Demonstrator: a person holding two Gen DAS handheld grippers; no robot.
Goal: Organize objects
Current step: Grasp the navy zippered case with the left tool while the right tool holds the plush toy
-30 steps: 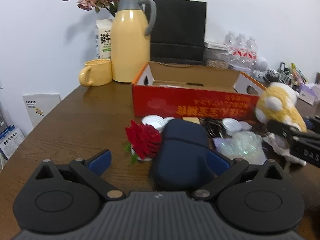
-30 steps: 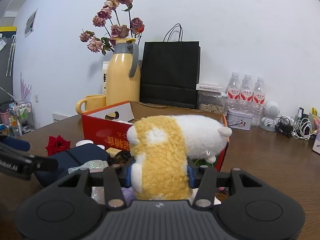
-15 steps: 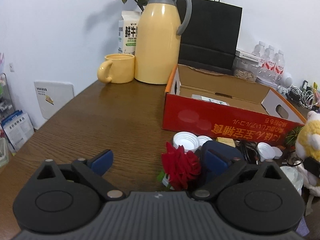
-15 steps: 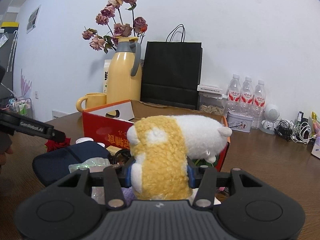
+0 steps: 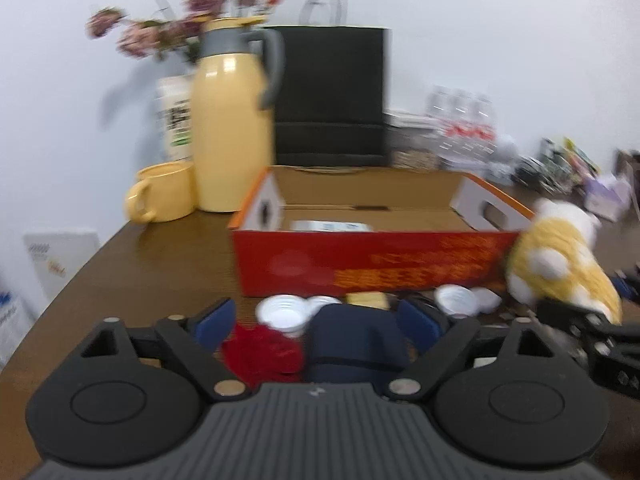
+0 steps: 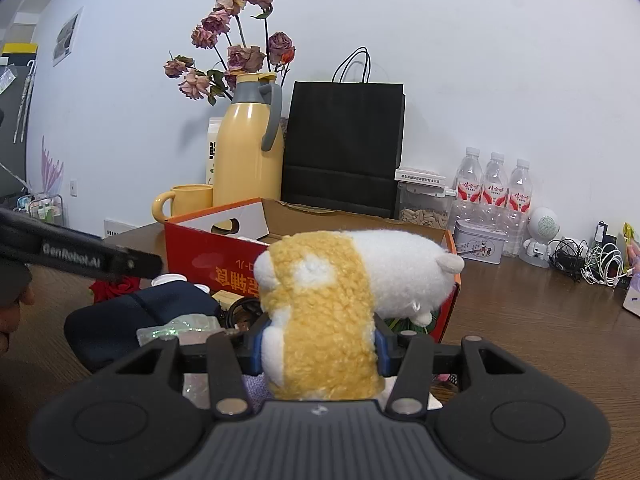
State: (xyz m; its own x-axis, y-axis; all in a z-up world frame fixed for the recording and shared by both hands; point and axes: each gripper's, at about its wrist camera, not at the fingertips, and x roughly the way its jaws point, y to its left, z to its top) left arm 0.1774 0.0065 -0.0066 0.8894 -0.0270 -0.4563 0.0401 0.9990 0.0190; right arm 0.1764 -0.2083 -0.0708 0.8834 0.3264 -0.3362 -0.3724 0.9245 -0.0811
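Note:
My right gripper point(image 6: 318, 346) is shut on a yellow and white plush toy point(image 6: 336, 304) and holds it just in front of the open red cardboard box point(image 6: 224, 264). The toy also shows at the right of the left wrist view point(image 5: 560, 268). My left gripper point(image 5: 316, 320) is open, and a red fabric rose point(image 5: 262, 354) and a dark blue pouch point(image 5: 354, 340) lie between its fingers on the table. The box point(image 5: 376, 268) stands right behind them with a white packet inside. The left wrist view is blurred.
A yellow thermos point(image 5: 234, 132), a yellow mug point(image 5: 164, 192), a black paper bag point(image 5: 332, 96) and dried flowers stand behind the box. White caps point(image 5: 284, 314) lie before it. Water bottles point(image 6: 496, 184), a tin, a small white speaker and cables sit at right.
My left gripper has swung right and moved forward, so the rose and pouch now sit between its open fingers. My right gripper holds the plush toy still.

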